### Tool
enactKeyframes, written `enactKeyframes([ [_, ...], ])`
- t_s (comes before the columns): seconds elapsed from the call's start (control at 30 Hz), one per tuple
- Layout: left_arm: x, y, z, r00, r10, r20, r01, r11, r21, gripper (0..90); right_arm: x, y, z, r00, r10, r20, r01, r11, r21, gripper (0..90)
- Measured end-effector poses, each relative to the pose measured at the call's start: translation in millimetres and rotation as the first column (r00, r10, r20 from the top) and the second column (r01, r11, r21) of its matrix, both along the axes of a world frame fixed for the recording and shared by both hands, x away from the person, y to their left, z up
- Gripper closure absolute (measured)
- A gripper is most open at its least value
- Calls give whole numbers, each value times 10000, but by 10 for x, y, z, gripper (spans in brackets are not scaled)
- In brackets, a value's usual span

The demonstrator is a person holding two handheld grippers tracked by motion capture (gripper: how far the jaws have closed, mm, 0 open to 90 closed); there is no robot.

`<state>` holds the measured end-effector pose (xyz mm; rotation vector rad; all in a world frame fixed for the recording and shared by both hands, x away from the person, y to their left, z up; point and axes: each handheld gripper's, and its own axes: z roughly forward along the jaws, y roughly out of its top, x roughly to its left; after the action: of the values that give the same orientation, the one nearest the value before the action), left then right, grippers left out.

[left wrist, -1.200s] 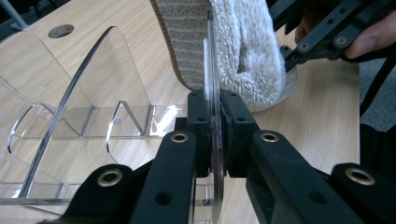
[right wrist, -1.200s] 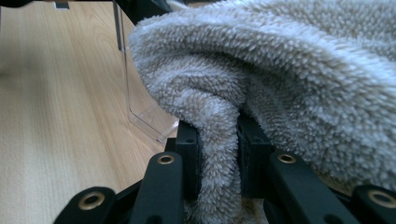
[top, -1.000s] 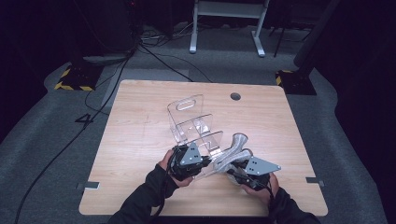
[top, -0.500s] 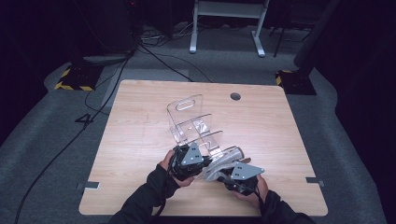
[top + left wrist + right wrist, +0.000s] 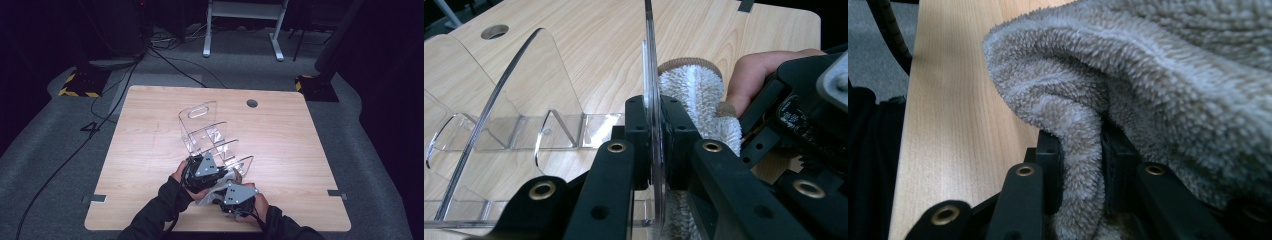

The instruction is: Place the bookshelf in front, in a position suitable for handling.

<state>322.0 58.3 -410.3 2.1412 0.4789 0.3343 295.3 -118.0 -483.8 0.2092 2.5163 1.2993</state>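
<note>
A clear acrylic rack (image 5: 205,132) with several upright dividers stands mid-table. My left gripper (image 5: 218,171) is at its near end, shut on the nearest divider (image 5: 651,95), whose thin edge runs up between the jaws (image 5: 653,145). Just behind that panel, on its right, a fluffy grey cloth (image 5: 696,95) presses against it. My right gripper (image 5: 220,192) sits close beside the left one, near the table's front edge. In the right gripper view it (image 5: 1080,150) is shut on a fold of the cloth (image 5: 1158,75). A hand and the right gripper's body (image 5: 804,115) are at the right of the left gripper view.
The wooden table (image 5: 280,145) has a round cable hole (image 5: 252,103) at the back. Cables (image 5: 150,55) trail over the grey floor behind it, and a white stand (image 5: 240,30) is further back. The rack's far dividers (image 5: 504,95) rise to the left of the gripped panel.
My right gripper has moved left and slightly down with the cloth, from beside the rack to right against the left gripper and the near divider. The left gripper has stayed put.
</note>
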Motion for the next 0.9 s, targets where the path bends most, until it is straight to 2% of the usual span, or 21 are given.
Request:
enactKeyframes([
  [0.07, 6, 1, -1, 10000, -12, -39, 12, 10000, -21, 842, 16, -20, 7, 10000, 40, -86, -40, 10000, 40, 743],
  [0.27, 9, 6, -2, 10000, -66, -25, 66, 10000, -5, 842, 31, -74, 30, 10000, -7, 22, 7, 10000, 15, 743],
  [0.53, 42, 34, -18, 9994, -273, -193, 268, 9993, -243, 844, 79, -198, 2, 9994, -310, -151, 311, 9995, 56, 743],
  [0.7, 51, 49, -29, 9991, -333, -273, 322, 9988, -378, 846, 98, -255, 33, 9992, -403, -69, 403, 9992, 14, 743],
  [0.9, 64, 59, -35, 9985, -424, -356, 406, 9980, -481, 846, 136, -494, 184, 9944, -1051, 58, 1046, 9929, 564, 743],
])
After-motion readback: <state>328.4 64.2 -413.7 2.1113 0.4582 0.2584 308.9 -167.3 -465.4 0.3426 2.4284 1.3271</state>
